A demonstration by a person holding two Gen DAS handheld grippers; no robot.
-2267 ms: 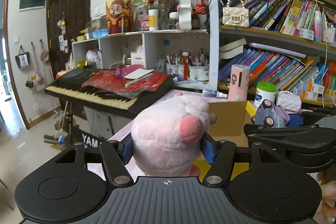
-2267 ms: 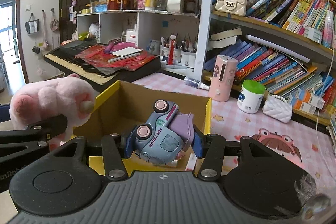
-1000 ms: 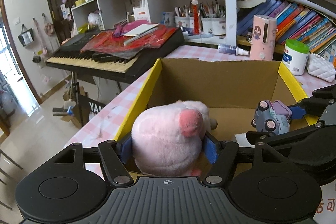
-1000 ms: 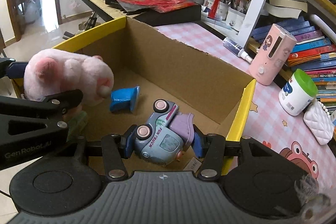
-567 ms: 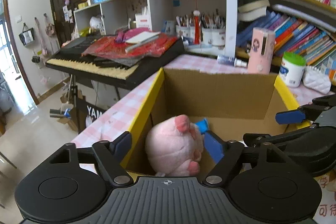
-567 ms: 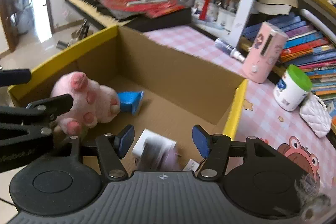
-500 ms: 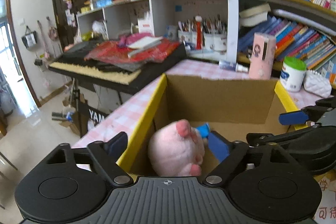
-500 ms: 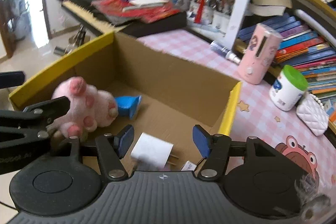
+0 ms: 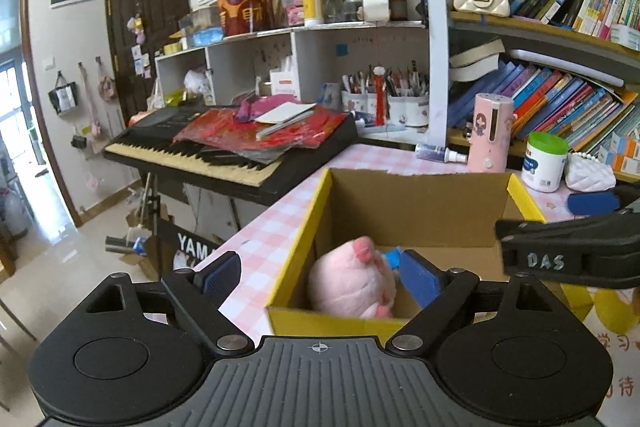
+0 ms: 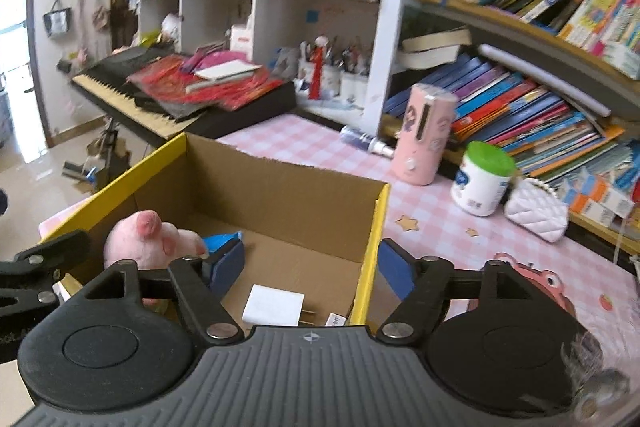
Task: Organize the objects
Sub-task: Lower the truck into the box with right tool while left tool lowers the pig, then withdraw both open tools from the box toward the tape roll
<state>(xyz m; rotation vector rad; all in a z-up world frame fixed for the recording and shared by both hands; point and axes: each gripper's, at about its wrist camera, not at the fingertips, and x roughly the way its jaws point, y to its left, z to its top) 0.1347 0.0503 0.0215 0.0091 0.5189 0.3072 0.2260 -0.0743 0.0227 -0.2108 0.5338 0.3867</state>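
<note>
Plainly, both tools were empty at this moment: the left gripper [image 9: 320,277] had its fingers spread wide with nothing between them, and the right gripper [image 10: 310,267] was likewise wide open and held nothing. The step in hand looked like lifting clear of the cardboard box [image 9: 416,205] to go after another item. To do that well, each tool should rise straight up before swinging sideways. The left one straddled the near left corner, one finger outside the yellow-edged wall and the other inside, just beside the toy. The right one straddled the right wall [image 10: 370,259] in the same way. A sideways pull would catch the cardboard and drag the box across the table [image 10: 440,223].

As for the things already put away, the pink plush pig [image 9: 352,279] lay inside the box against its near left wall, tipped over with a foot pointing up. It looked soft, rounded and fuzzy, pale pink with darker pink pads. A small blue piece [image 10: 218,239] lay just behind it, partly hidden. A white plug adapter [image 10: 273,305] rested on the box floor nearer the right wall, prongs pointing right. Whether anything else sat below the near rim could not be told.
</note>
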